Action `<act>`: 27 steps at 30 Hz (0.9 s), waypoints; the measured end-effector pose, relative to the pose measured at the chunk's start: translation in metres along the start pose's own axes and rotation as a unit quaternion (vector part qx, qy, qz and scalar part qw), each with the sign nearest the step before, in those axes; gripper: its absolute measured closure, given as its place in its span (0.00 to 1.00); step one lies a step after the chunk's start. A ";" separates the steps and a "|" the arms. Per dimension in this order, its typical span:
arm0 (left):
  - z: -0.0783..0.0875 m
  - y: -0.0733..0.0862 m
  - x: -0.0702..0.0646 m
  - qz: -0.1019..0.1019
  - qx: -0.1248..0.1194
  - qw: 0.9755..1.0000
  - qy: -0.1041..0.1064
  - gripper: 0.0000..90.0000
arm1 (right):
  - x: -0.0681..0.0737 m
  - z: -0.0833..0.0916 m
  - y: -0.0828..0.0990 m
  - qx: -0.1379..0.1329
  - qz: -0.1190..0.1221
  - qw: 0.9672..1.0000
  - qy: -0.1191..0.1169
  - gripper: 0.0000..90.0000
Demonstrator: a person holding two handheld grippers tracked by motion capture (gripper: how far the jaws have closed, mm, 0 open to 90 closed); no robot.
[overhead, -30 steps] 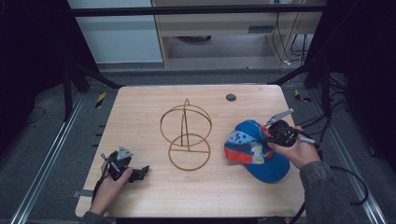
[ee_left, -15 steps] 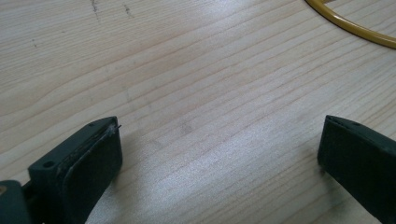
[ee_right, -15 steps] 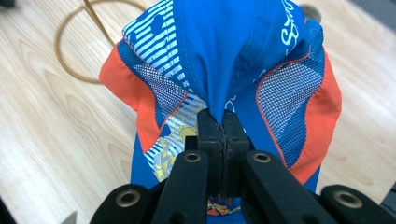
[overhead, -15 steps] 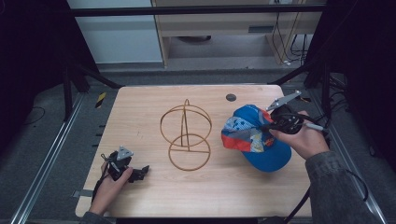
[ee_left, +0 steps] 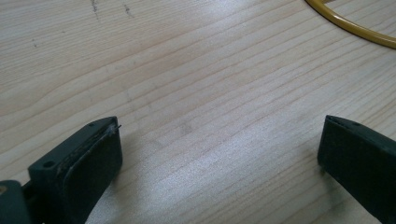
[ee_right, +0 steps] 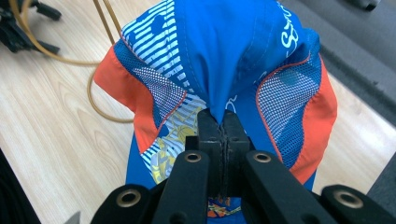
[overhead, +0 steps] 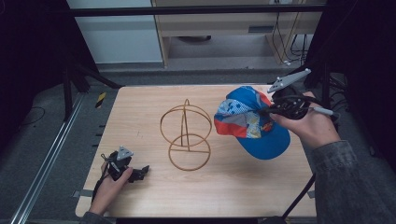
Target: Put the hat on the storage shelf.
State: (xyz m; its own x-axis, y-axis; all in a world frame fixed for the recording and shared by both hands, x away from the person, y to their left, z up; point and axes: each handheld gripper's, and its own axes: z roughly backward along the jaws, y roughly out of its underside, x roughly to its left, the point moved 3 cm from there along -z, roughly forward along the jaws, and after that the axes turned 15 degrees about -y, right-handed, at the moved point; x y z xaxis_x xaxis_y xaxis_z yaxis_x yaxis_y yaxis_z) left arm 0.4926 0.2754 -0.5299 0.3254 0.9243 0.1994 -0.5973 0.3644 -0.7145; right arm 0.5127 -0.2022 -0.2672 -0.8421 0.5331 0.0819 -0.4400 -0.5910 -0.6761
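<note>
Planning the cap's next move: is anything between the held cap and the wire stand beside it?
Nothing visible. The right gripper is pinching the cap above the table; bare tabletop separates it from the wire stand.

Blue cap (overhead: 254, 122) with orange mesh panels and printed striped sections, hanging crumpled above the table's right side, crown fabric pinched, beside the wire stand

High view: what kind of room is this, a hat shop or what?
Probably a lab or workshop set up for recording. A plain wooden table stands inside a dark metal frame, cables hang by a bench behind, and a person's hand holds a cap with a gripper.
</note>
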 end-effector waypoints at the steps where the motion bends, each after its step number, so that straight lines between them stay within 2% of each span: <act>1: 0.000 0.000 0.000 0.000 0.000 1.000 0.000 0.00 | 0.001 0.003 -0.003 -0.003 0.003 1.000 0.000 1.00; 6: 0.000 0.000 0.000 0.000 0.000 1.000 0.000 0.00 | 0.011 0.017 -0.025 -0.020 0.019 1.000 0.000 1.00; 8: 0.000 0.000 0.000 0.000 0.000 1.000 0.000 0.00 | 0.013 0.018 -0.029 -0.024 0.024 0.999 0.000 1.00; 10: 0.000 0.000 0.000 -0.001 0.002 1.000 0.000 0.00 | 0.019 0.020 -0.041 -0.030 0.033 0.999 -0.003 1.00; 22: 0.000 0.000 0.000 -0.001 0.002 1.000 0.001 0.00 | 0.045 0.019 -0.086 -0.046 0.072 0.996 -0.019 1.00; 27: 0.000 0.000 0.000 0.001 0.001 1.000 0.000 0.00 | 0.051 0.016 -0.100 -0.048 0.083 0.995 -0.024 1.00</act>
State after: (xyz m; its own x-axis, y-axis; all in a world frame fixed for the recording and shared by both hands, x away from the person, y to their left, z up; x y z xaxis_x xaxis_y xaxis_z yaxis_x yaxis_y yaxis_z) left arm 0.4921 0.2754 -0.5298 0.3248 0.9247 0.1984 -0.5994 0.3635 -0.7132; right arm 0.5090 -0.1256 -0.1831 -0.9154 0.4026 -0.0039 -0.2634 -0.6062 -0.7504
